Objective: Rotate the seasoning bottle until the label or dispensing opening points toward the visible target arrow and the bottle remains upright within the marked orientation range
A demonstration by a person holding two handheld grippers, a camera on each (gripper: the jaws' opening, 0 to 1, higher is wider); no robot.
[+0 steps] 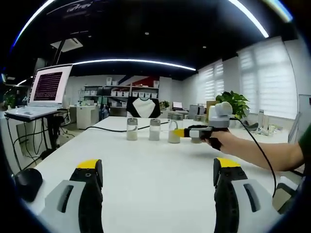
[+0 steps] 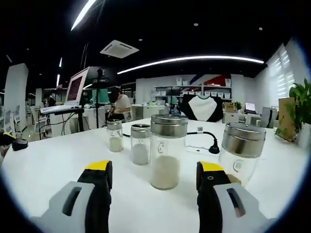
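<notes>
ok, step in hand looks like the approach: right gripper point(image 2: 153, 187) lines up on the nearest seasoning bottle point(image 2: 167, 151), jaws spread and empty, bottle upright on the white counter point(image 2: 43, 170), centred in the gap but still just ahead of the fingertips. push straight in so both pads land on the glass below the metal cap, close gently, then twist about the vertical axis without lifting or tipping (no target arrow or label is legible in these views, so i can't tell which way to turn). watch the second bottle point(image 2: 241, 153) close on the right, just beyond the right jaw; a wide swing could clip it. two smaller bottles point(image 2: 140, 144) stand further back left. left gripper point(image 1: 158, 187) hangs back over bare counter, jaws spread, empty, well apart from the bottles.
</notes>
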